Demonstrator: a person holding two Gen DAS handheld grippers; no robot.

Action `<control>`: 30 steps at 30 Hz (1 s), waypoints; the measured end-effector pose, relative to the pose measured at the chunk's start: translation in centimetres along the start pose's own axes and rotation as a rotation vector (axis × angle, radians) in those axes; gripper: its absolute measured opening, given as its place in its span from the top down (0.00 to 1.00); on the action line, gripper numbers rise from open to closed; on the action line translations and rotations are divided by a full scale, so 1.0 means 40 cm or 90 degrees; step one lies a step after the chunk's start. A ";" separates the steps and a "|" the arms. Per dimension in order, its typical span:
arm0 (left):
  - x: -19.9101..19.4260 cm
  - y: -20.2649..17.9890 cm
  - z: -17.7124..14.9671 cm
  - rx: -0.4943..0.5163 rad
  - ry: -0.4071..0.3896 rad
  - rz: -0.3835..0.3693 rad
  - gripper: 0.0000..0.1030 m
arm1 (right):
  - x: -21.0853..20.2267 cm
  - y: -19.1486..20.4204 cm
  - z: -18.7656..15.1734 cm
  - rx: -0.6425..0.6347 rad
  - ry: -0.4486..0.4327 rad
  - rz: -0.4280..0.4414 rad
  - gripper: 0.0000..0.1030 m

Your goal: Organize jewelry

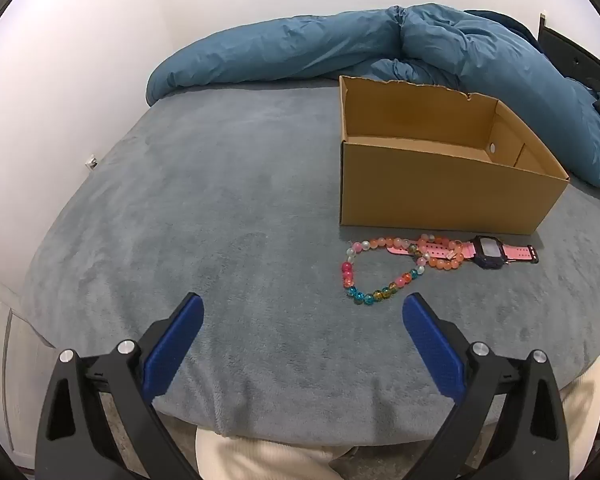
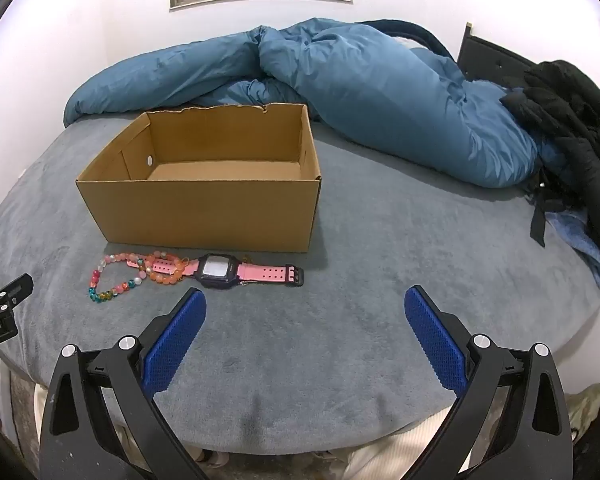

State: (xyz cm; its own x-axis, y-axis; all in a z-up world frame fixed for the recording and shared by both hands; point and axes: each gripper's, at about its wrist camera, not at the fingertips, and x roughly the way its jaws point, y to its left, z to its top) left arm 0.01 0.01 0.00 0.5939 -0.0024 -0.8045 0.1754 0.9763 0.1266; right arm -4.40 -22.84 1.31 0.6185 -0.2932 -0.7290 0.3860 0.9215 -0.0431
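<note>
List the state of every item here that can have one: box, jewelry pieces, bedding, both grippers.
cardboard box: open-topped, upright, nothing visible inside.
beaded bracelet: on the bed, outside the box, overlapping the watch strap.
pink watch: flat, unbuckled, face up, in front of the box.
blue duvet: bunched up behind the box.
left gripper: open, empty.
right gripper: open, empty.

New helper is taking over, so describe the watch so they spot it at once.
Find the open cardboard box on the grey bed cover. Just in front of its near wall lies the watch, flat, strap stretched out. Unlike the round bead bracelets overlapping one strap end, it has a dark square face and pink strap.
</note>
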 end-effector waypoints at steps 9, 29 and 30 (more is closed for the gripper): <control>0.000 -0.001 0.000 0.001 -0.001 0.002 0.05 | -0.002 0.006 0.002 -0.002 0.000 -0.002 0.07; 0.000 -0.001 0.000 -0.001 -0.003 0.002 0.05 | -0.001 0.005 0.001 -0.002 -0.001 -0.002 0.07; 0.000 -0.001 0.000 0.000 -0.003 0.001 0.05 | -0.001 0.006 0.001 -0.003 -0.001 -0.003 0.07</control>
State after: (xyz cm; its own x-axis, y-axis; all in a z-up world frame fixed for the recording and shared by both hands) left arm -0.01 -0.02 0.00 0.5985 -0.0015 -0.8011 0.1736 0.9765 0.1279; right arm -4.32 -22.63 1.36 0.6180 -0.2974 -0.7277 0.3858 0.9213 -0.0489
